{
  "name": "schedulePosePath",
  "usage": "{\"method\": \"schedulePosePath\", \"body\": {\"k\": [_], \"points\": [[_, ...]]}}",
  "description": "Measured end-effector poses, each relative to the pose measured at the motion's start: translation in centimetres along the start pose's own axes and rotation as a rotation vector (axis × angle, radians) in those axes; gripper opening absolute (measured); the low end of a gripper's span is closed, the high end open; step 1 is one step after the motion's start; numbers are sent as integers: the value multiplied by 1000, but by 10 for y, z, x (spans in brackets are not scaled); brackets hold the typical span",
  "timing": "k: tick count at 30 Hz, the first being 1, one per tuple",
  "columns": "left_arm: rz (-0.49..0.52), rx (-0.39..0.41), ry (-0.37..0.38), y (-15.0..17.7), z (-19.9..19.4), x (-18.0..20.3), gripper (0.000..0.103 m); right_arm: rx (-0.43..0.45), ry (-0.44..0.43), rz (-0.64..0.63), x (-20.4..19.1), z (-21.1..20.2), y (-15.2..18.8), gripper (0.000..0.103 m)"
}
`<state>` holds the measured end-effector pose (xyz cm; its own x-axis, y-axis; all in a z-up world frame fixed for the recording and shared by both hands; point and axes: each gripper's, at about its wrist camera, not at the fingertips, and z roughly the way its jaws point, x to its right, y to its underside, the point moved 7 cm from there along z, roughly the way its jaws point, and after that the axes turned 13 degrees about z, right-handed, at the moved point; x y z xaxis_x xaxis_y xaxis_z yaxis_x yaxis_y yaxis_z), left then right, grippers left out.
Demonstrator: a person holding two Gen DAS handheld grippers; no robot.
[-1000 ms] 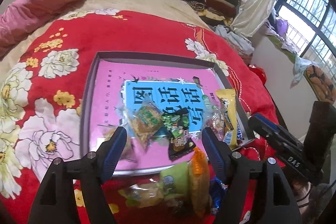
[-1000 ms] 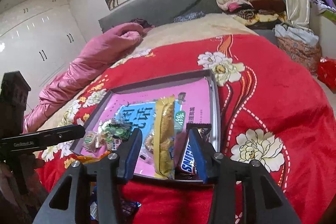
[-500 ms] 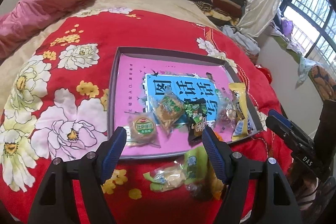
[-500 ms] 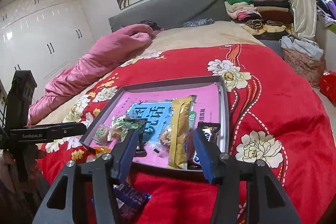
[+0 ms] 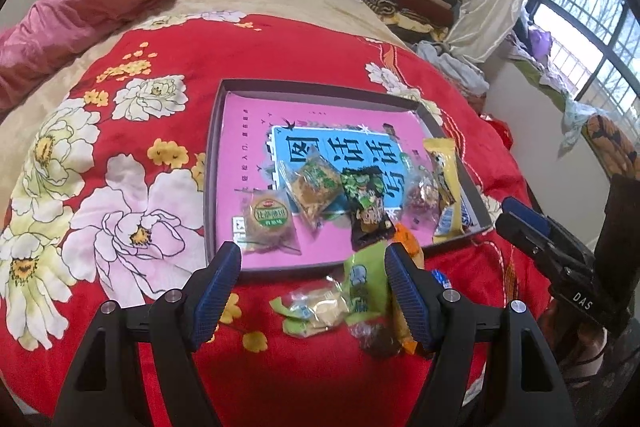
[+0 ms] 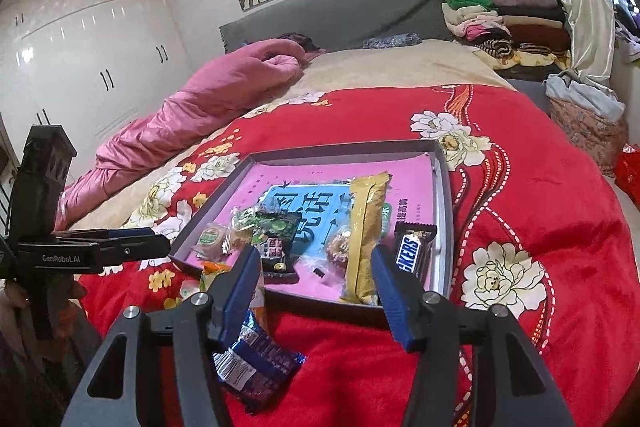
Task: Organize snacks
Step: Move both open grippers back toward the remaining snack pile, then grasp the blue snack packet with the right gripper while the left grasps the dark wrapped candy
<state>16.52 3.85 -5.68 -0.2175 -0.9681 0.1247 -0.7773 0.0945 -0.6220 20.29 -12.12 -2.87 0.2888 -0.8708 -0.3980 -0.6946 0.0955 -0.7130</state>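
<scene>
A grey tray (image 5: 212, 163) with a pink printed bottom lies on the red flowered bedspread. Along its near side lie a round cake packet (image 5: 266, 219), a square biscuit packet (image 5: 316, 187), a dark green packet (image 5: 368, 203), a yellow bar (image 6: 366, 235) and a Snickers bar (image 6: 414, 251). Loose on the bedspread before the tray lie a green packet (image 5: 364, 279), a clear-wrapped biscuit (image 5: 316, 309), an orange packet (image 5: 408, 247) and a blue packet (image 6: 256, 359). My left gripper (image 5: 314, 267) hangs open above the loose pile. My right gripper (image 6: 314, 267) is open at the tray's near rim, holding nothing.
A pink quilt (image 6: 208, 107) lies along the bed's far left. Folded clothes (image 6: 504, 19) are stacked by the grey headboard. White wardrobes (image 6: 80, 67) stand left and a window (image 5: 580, 19) right. The bed's edge drops off at the right.
Both grippers have drawn back from the tray toward the bed's near edge. The right jaws have widened and no longer flank the yellow bar closely. The round cake packet has come into view.
</scene>
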Motion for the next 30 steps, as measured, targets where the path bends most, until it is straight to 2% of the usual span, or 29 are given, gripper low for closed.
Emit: {"method": "schedulePosePath", "body": {"k": [10,19,26,30], "points": [[73,-20,19,16,-8,23,76,-15,5,-24,-9,-10,12,57],[93,-27,30,26,-11,33,76,-28,11,-43,-17,-24,25,58],[86,-40,48,35,-13,37,78,-54,-8,-37,-22,-29,34,63],[114,-60,44,42,-10,43,79,-63,-4,-42,-24,-32,39,64]]}}
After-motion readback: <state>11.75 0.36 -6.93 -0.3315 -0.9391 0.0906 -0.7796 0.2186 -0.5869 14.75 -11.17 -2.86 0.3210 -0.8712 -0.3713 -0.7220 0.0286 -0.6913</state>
